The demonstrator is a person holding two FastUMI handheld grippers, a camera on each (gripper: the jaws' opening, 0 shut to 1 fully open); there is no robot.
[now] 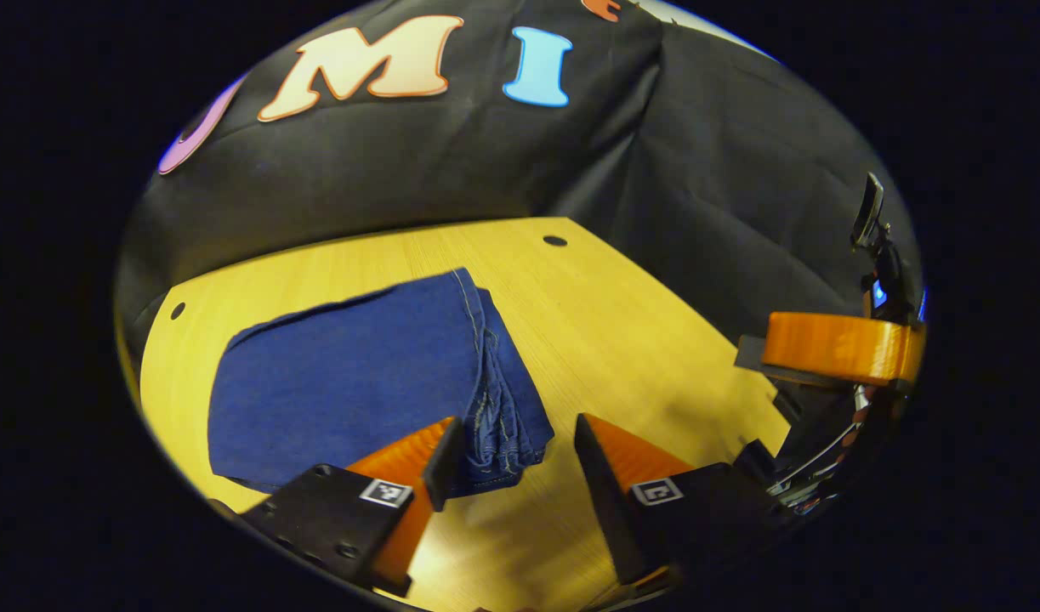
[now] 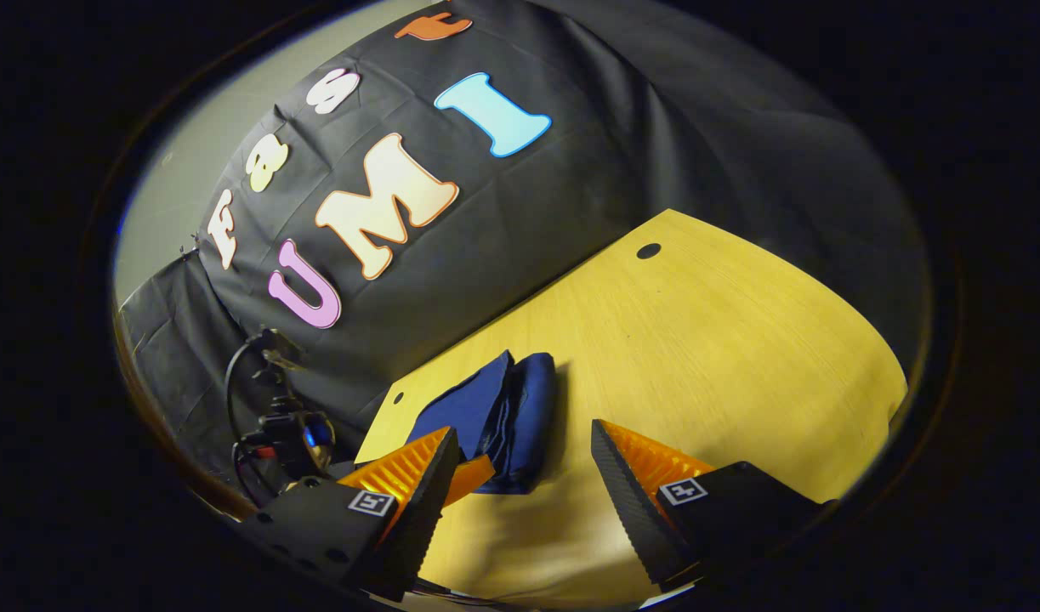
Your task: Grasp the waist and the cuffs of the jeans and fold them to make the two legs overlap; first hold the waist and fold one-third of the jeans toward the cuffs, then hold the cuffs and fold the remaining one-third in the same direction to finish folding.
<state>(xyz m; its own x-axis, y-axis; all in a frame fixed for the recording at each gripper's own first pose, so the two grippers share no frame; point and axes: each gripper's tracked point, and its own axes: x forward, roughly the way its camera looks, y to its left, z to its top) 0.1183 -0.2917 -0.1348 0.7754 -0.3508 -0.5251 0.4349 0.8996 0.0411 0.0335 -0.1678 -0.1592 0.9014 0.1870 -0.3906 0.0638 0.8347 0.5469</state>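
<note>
The blue jeans (image 1: 358, 382) lie folded into a flat stack on the wooden table (image 1: 639, 340), with layered seam edges at the near right corner. My left gripper (image 1: 515, 455) hovers open just in front of that corner, holding nothing. In the right gripper view the same folded jeans (image 2: 494, 421) sit near the table's left edge. My right gripper (image 2: 524, 472) is open and empty, a little short of the jeans. The right gripper (image 1: 826, 348) also appears at the right edge of the left gripper view, and the left gripper (image 2: 464, 476) shows behind my right gripper's left finger.
The wooden table (image 2: 741, 340) has a small round hole (image 2: 648, 251) near its far corner and another hole (image 1: 178, 310) at the left. Black cloth walls close in behind. A cable and device (image 2: 286, 425) hang at the left.
</note>
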